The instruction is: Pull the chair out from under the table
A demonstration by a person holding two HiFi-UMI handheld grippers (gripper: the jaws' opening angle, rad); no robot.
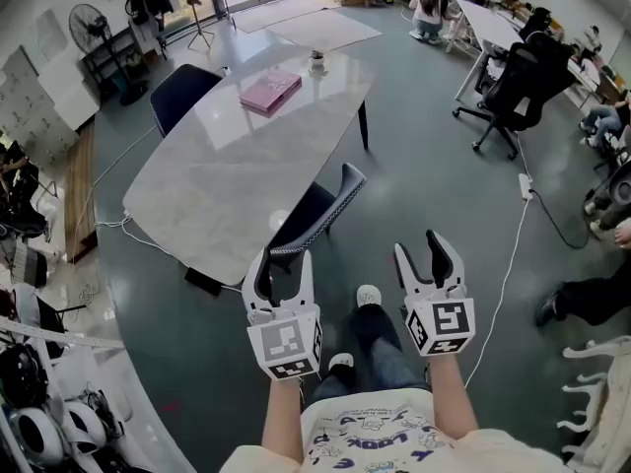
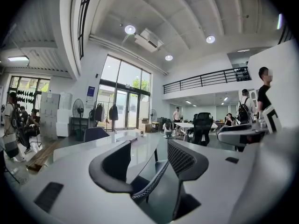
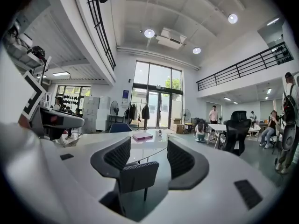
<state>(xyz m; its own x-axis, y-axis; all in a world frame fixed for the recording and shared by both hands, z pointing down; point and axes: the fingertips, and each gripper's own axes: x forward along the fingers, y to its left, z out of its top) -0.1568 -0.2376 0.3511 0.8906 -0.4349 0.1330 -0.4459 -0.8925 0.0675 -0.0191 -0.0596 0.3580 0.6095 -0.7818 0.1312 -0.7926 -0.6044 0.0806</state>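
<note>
We hold the left gripper and right gripper wide open, empty; ahead, the chair sits tucked under the table.

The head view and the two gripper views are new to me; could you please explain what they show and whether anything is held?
There is no robot here: a person holds a hand tool with two fingers in each hand. The head view comes from a camera on the person's head, looking down at the left gripper and right gripper; the marker cubes belong to them. Each gripper view looks along that tool's own fingers. Ahead stands a pale table with a flat pink book and what looks like a small cup on it. A dark chair sits partly under its near edge, and a second chair at the far side. Both grippers are open and hold nothing; the near chair merely shows in the gap.
</note>
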